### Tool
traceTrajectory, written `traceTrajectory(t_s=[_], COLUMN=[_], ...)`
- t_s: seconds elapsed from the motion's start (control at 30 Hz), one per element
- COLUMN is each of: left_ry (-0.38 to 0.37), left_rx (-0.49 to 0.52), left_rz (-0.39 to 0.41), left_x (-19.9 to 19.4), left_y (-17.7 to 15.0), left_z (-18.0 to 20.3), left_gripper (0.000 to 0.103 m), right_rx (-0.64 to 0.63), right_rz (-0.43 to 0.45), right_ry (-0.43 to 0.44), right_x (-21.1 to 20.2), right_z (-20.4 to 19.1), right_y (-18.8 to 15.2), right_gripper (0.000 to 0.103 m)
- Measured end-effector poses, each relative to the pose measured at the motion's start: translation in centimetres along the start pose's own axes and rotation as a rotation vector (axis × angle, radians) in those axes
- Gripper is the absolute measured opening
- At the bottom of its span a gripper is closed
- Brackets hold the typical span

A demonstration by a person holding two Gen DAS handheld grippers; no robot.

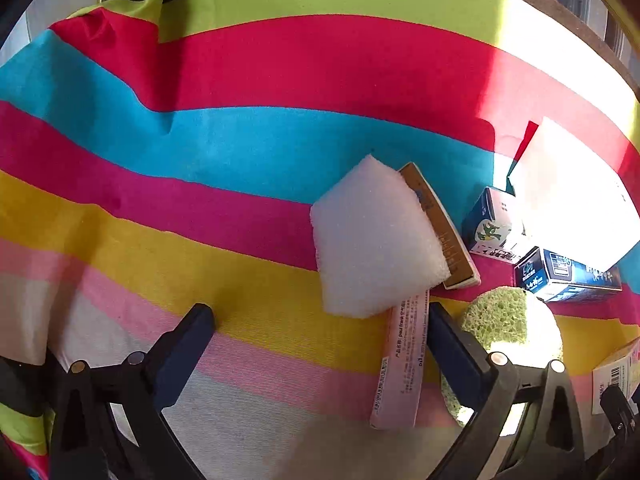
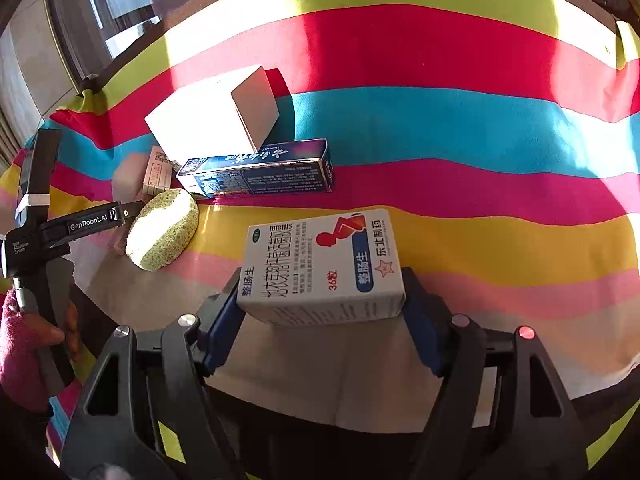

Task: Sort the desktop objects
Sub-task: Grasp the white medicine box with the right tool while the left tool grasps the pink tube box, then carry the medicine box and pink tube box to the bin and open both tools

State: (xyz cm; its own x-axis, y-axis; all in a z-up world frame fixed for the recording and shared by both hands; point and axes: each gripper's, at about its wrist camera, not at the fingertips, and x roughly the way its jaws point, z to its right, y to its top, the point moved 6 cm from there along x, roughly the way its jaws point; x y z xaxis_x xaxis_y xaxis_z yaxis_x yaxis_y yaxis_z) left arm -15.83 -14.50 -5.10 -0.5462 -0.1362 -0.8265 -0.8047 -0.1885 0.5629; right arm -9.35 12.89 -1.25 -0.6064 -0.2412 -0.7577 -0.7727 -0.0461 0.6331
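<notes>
Blue-padded jaws of the right gripper clamp the near end of a white medicine box, one pad on each short side, so that box looks to be the piece in hand; whether it hangs clear of the striped tablecloth or rests on it cannot be told. The left gripper stands wide and holds nothing: between its pads lies bare cloth and the near end of a pink carton, which lies just beside the right-hand pad. Just past that carton sits a white foam block, leaning against a brown-edged box, and a green round sponge lies at the outer side of the same pad. Further out are a small blue-and-white carton, a long dark blue box and a plain white box, all crowded together. Judged from this, sorting is early: no separate groups show, and most items wait in one cluster. Both grippers point steeply down at the cloth; a hand in a pink knitted glove grips the left tool's handle.
</notes>
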Motion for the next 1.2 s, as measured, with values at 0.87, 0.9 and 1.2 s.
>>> traceTrajectory(t_s=[0.87, 0.9, 1.2], left_ry=[-0.208, -0.205, -0.196], left_rx=[-0.022, -0.023, -0.011], left_rz=[-0.024, -0.025, -0.035], left_x=[-11.6, -12.2, -13.5], left_y=[-13.8, -14.4, -17.5], left_z=[-5.8, -5.9, -5.7], left_gripper=[0.016, 0.016, 0.016], right_rx=[-0.044, -0.054, -0.164], right_rz=[-0.010, -0.010, -0.085], right_ry=[-0.051, -0.053, 0.064], right_x=[1.1, 0.7, -5.5], right_z=[-0.7, -1.1, -6.7], right_y=[0.5, 0.0, -8.6], right_gripper=[0.072, 0.072, 0.072])
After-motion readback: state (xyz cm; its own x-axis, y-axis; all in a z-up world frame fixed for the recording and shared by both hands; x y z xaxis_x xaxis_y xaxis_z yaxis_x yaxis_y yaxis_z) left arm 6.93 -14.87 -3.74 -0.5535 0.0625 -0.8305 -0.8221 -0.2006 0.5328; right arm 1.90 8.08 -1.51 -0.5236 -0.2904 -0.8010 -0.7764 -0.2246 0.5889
